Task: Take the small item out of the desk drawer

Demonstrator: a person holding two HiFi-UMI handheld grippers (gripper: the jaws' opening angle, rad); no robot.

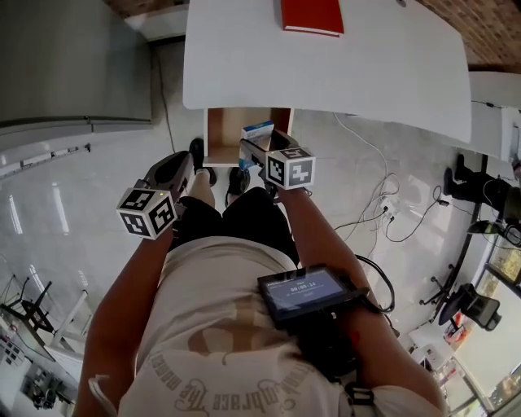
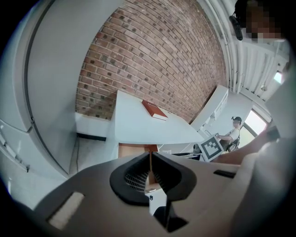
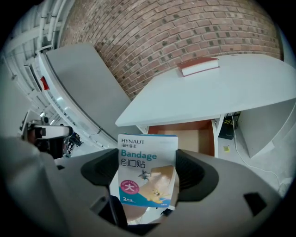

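Observation:
A small blue-and-white bandage box (image 3: 147, 171) stands upright between the jaws of my right gripper (image 3: 148, 178), which is shut on it. In the head view the box (image 1: 257, 129) hangs just above the front of the open wooden drawer (image 1: 228, 130) under the white desk (image 1: 326, 73), with the right gripper (image 1: 254, 145) behind it. The drawer (image 3: 185, 136) looks bare inside. My left gripper (image 1: 186, 164) hangs left of the drawer, over the floor. Its jaws (image 2: 150, 172) are closed together with nothing between them.
A red book (image 1: 312, 15) lies on the desk's far side. A grey cabinet (image 1: 73, 61) stands to the left. Cables (image 1: 383, 204) and a power strip lie on the floor to the right. The person's legs and shoes (image 1: 236, 181) are below the drawer.

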